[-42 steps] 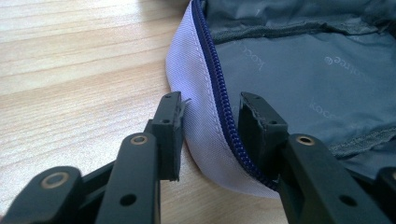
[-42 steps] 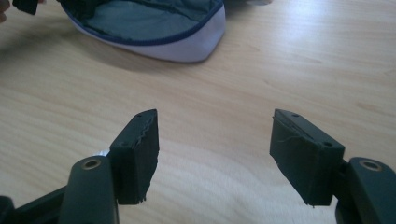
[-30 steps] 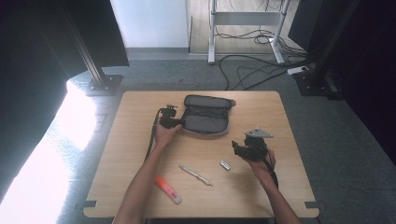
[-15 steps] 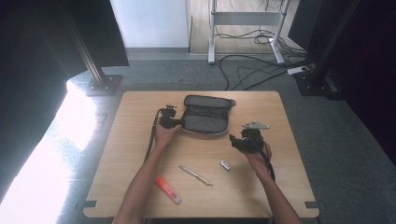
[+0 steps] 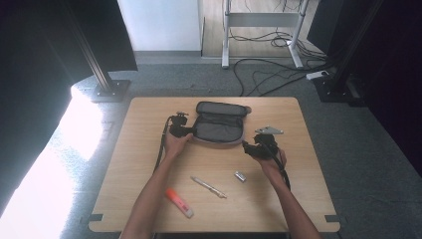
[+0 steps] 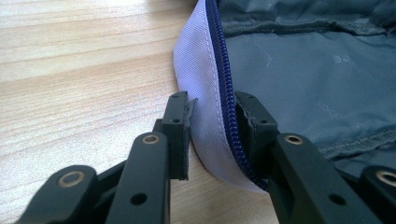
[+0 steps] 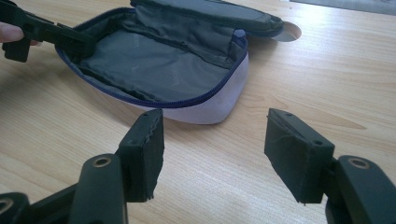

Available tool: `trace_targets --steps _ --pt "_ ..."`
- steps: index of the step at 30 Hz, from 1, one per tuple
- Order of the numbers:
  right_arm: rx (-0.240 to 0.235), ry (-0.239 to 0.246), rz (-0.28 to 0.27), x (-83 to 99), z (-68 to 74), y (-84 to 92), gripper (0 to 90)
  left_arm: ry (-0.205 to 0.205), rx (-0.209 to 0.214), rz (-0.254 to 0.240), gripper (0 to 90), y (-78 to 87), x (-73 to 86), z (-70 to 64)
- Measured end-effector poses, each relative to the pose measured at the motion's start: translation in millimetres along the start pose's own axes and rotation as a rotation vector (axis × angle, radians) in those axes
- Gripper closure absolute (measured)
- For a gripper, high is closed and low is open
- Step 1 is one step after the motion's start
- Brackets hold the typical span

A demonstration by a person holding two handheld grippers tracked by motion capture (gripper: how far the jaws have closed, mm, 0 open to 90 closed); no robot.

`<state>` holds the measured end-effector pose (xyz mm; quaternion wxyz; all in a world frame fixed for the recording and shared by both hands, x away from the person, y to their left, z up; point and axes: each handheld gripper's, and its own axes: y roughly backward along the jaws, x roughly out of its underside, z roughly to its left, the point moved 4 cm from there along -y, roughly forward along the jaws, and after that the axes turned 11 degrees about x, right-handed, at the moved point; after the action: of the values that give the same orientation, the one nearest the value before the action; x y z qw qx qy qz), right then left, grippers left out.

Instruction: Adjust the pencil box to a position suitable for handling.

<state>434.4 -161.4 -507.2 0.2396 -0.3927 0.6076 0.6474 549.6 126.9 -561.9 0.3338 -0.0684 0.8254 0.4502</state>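
A grey pouch [image 5: 219,124] with a blue zipper lies open at the far middle of the wooden table [image 5: 149,164]. My left gripper [image 5: 191,132] is at its left end. In the left gripper view the gripper [image 6: 212,105] is shut on the pouch's [image 6: 303,84] pale wall and zipper edge. My right gripper [image 5: 247,147] hovers just right of the pouch's near right corner. It stands open [image 7: 212,140] with nothing between its pads, facing the pouch [image 7: 173,65]. The left gripper [image 7: 70,44] shows at that view's top left, on the pouch's rim.
An orange highlighter [image 5: 179,202], a pen [image 5: 209,187] and a small silver piece [image 5: 240,176] lie on the near half of the table. Both forearms come in from the near edge. Cables and stand legs are on the floor behind the table.
My right gripper has moved away from the near edge and left, closer to the pouch's right corner. The left gripper and the pouch have stayed put.
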Motion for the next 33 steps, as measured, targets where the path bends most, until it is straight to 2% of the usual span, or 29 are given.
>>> trace_targets --steps 14,22,27,33 --pt "-0.003 0.008 0.006 -9.2 4.7 -12.3 38.5 0.010 -0.001 0.002 68.7 2.1 0.2 2.0" --pt "0.001 -0.006 0.015 -16.5 5.9 -21.4 39.7 0.018 0.000 -0.004 69.0 4.3 0.8 5.4" --pt "0.002 -0.011 0.015 -19.5 7.8 -30.7 40.8 0.018 0.001 -0.004 68.8 3.9 0.8 5.7" --pt "0.004 -0.019 0.049 -19.9 12.2 -48.1 41.6 0.023 0.002 -0.007 68.8 3.3 1.0 5.6"
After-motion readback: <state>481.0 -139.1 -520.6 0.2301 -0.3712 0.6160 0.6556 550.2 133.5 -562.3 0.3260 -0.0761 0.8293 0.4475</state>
